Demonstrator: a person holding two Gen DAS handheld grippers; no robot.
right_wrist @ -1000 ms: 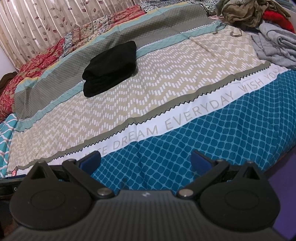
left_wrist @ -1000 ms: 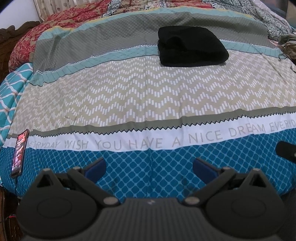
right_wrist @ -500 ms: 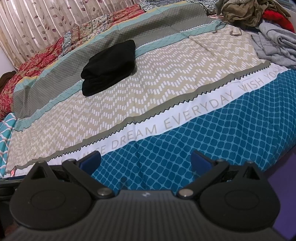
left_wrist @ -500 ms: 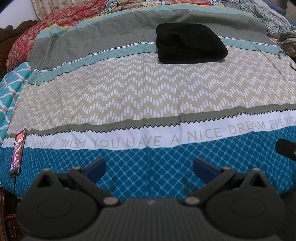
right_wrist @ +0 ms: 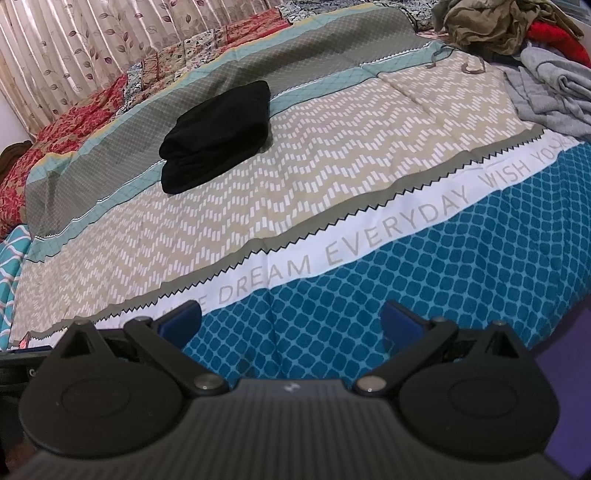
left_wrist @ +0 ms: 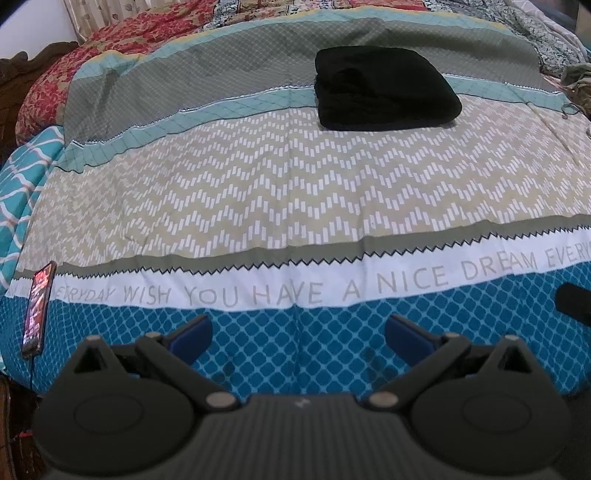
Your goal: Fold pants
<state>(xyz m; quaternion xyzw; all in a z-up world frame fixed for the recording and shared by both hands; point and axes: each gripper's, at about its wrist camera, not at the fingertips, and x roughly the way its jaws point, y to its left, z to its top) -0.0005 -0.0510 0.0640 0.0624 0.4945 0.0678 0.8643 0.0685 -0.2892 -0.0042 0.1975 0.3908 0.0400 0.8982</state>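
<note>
Black pants (left_wrist: 384, 94) lie folded in a compact bundle far back on the patterned bedspread (left_wrist: 258, 192); they also show in the right wrist view (right_wrist: 218, 134). My left gripper (left_wrist: 297, 334) is open and empty, low over the blue front band of the bed, far from the pants. My right gripper (right_wrist: 291, 321) is open and empty, also near the bed's front edge. The tip of the right gripper (left_wrist: 574, 302) shows at the right edge of the left wrist view.
A phone (left_wrist: 38, 306) with a lit screen lies at the bed's front left edge. A heap of loose clothes (right_wrist: 517, 33) and a grey garment (right_wrist: 550, 88) sit at the far right. A curtain (right_wrist: 74, 48) hangs behind the bed.
Both grippers have drifted slightly; the view has shifted a little, so the pants sit marginally higher in frame. Both grippers stay open and empty.
</note>
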